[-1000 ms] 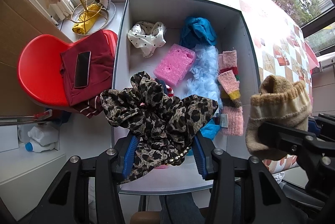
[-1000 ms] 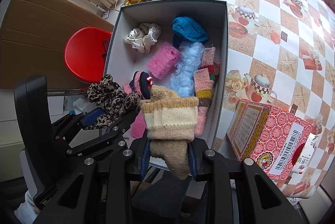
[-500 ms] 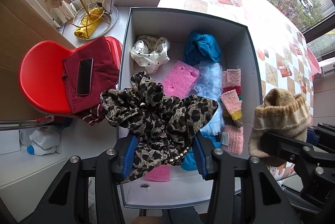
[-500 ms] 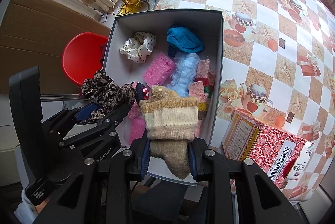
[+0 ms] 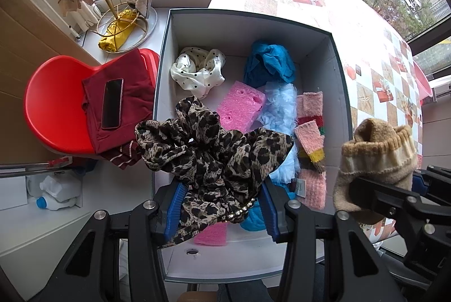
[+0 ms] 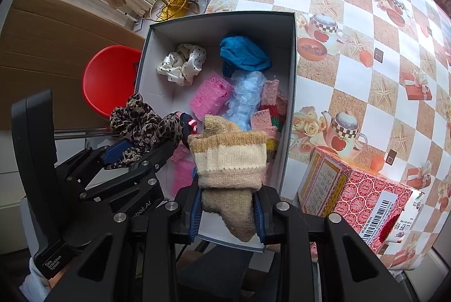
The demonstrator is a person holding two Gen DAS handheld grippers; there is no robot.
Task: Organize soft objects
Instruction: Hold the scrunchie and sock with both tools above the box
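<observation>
Leopard-print scrunchie [image 5: 214, 149], beige-and-cream sock [image 6: 229, 161], pink sponge [image 5: 241, 104], polka-dot scrunchie [image 5: 198, 70] (white, black dots), red chair [image 5: 53, 110]

Left tongs [image 5: 220, 207] and right tongs [image 6: 227, 213] clamped, apparently pointing down.

White lettering "Data Acquisition System" showing on the black plastic left gripper [image 6: 132, 152] body, barcode label sitting on the red patterned cardboard box [image 6: 358, 197], its print unreadable
</observation>
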